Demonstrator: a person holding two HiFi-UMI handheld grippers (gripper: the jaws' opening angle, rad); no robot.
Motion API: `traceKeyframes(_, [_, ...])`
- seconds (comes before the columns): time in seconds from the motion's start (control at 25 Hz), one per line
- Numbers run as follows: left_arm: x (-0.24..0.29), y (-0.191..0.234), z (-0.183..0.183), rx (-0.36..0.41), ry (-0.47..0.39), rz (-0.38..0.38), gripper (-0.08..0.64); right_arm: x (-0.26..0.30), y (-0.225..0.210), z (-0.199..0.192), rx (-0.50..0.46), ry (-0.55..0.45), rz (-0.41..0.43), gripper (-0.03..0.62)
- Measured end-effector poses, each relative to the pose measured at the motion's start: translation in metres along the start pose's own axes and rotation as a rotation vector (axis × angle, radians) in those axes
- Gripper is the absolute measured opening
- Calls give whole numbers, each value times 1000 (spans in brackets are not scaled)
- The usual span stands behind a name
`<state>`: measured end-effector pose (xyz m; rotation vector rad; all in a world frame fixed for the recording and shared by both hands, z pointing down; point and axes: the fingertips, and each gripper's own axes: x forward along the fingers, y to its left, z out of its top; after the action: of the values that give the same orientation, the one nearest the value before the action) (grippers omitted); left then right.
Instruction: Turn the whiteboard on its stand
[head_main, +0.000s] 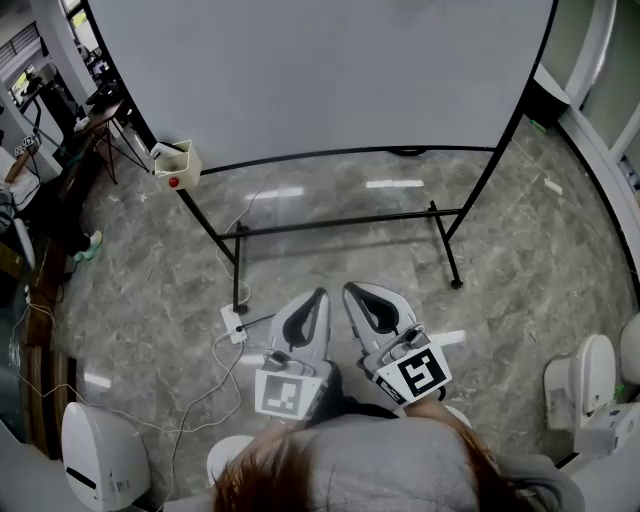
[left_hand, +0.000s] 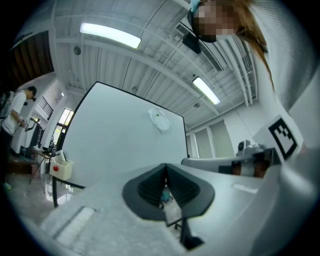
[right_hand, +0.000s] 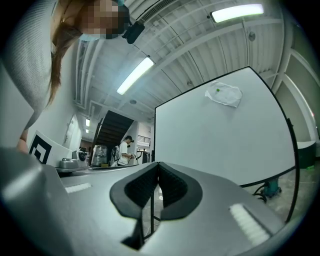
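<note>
The large whiteboard (head_main: 320, 70) stands upright on a black tubular stand (head_main: 340, 222) with floor feet, across the top of the head view. It fills the middle of the left gripper view (left_hand: 120, 137) and the right side of the right gripper view (right_hand: 220, 137). A crumpled white cloth (right_hand: 223, 94) sticks near its top. My left gripper (head_main: 318, 298) and right gripper (head_main: 352, 292) are side by side close to my body, well short of the board. Both point at it, both are shut and hold nothing. In their own views the tips meet (left_hand: 166, 167) (right_hand: 158, 165).
A small cream box with a red button (head_main: 176, 162) hangs at the stand's left post. A power strip with cables (head_main: 233, 322) lies on the marble floor by the left foot. White rounded units (head_main: 100, 455) (head_main: 590, 380) flank me. Desks and a person (left_hand: 17, 112) are at far left.
</note>
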<state>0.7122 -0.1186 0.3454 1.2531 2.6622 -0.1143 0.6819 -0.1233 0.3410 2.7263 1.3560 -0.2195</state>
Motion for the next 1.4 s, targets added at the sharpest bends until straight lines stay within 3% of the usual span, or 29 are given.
traceKeyframes(0.44, [109, 89, -30, 14, -5, -26, -3, 113, -89, -23, -7, -21, -10, -6])
traceKeyframes(0.76, [206, 154, -17, 47, -49, -84, -3, 197, -167, -8, -39, -66, -75, -6])
traceKeyframes(1.16, [251, 160, -43, -19, -4, -100, -5, 225, -205, -27, 13, -42, -70, -6])
traceKeyframes(1.4, [296, 127, -55, -14, 4, -139, -3, 202, -252, -27, 31, -39, -99, -6])
